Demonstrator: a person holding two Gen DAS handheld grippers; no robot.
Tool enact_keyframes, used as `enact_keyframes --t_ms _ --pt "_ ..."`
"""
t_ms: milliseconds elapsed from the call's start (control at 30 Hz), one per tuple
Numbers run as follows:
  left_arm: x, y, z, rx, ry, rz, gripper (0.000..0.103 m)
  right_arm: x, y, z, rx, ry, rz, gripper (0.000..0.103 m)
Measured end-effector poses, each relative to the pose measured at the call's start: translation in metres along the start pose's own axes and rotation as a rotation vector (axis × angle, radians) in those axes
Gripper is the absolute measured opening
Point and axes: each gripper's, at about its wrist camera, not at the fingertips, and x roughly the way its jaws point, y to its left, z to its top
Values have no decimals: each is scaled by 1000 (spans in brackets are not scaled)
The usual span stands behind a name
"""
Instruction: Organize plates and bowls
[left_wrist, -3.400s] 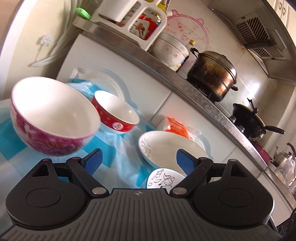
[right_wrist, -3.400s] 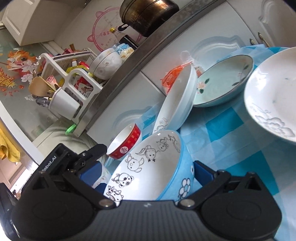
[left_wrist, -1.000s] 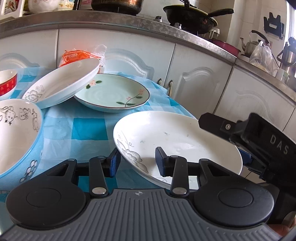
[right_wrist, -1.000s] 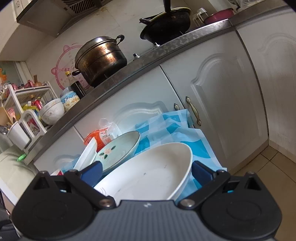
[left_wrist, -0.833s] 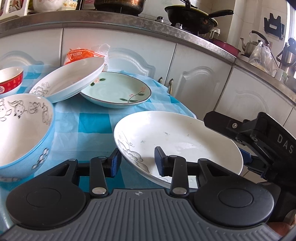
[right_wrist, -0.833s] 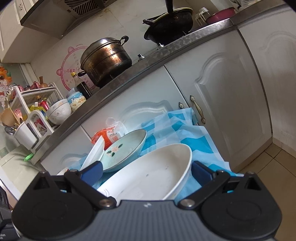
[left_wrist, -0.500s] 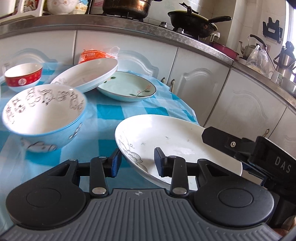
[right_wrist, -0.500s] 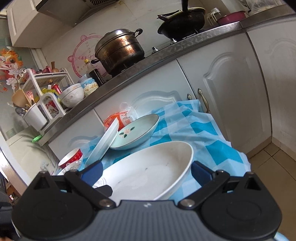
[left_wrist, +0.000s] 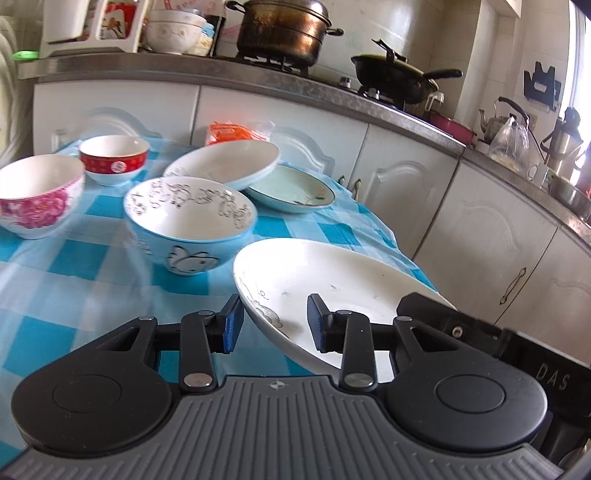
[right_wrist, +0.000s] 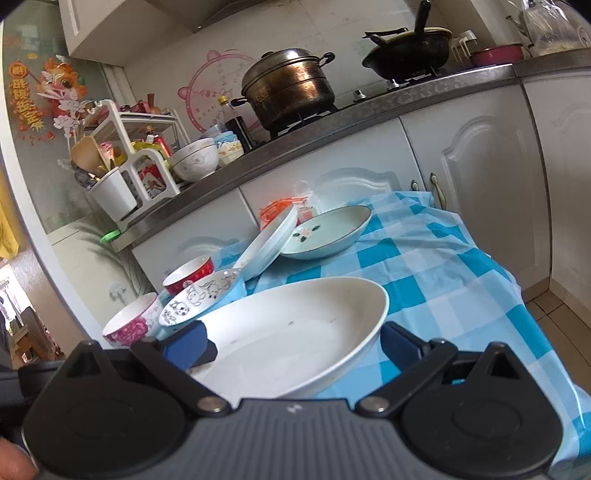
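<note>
In the left wrist view, the large white plate (left_wrist: 343, 280) is seen at the near right edge of the table (left_wrist: 74, 295), which is covered with a blue checked cloth. The plate's near rim is placed between the two blue pads of the left gripper (left_wrist: 275, 325); whether the pads press on the rim cannot be told, as a small gap seems to show at each side. The blue cartoon bowl (left_wrist: 190, 225) stands just beside the plate, toward the middle. The pink flower bowl (left_wrist: 37, 195) is at the left edge, and the red bowl (left_wrist: 114, 158) is behind it. A white plate (left_wrist: 225, 162) leans tilted on the pale green plate (left_wrist: 295, 188) at the far edge.

In the right wrist view, the same large white plate (right_wrist: 295, 332) lies between the fingers of the right gripper (right_wrist: 291, 341). The fingers are spread wide at both sides of the plate; real contact with the rim cannot be told. The bowls are seen to the left of it.
</note>
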Motion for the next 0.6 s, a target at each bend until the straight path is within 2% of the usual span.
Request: enact_keyframes --t_ms 300,433,600 --pt "-52 60 -15 -61 -13 81 40 -2 61 -21 -91 49 97 100" --pt "-73 90 -21 -94 -40 158 40 10 93 -33 -136 94 166 100" --pt "-81 125 -15 -132 -88 262 40 38 130 -48 -173 162 242 100"
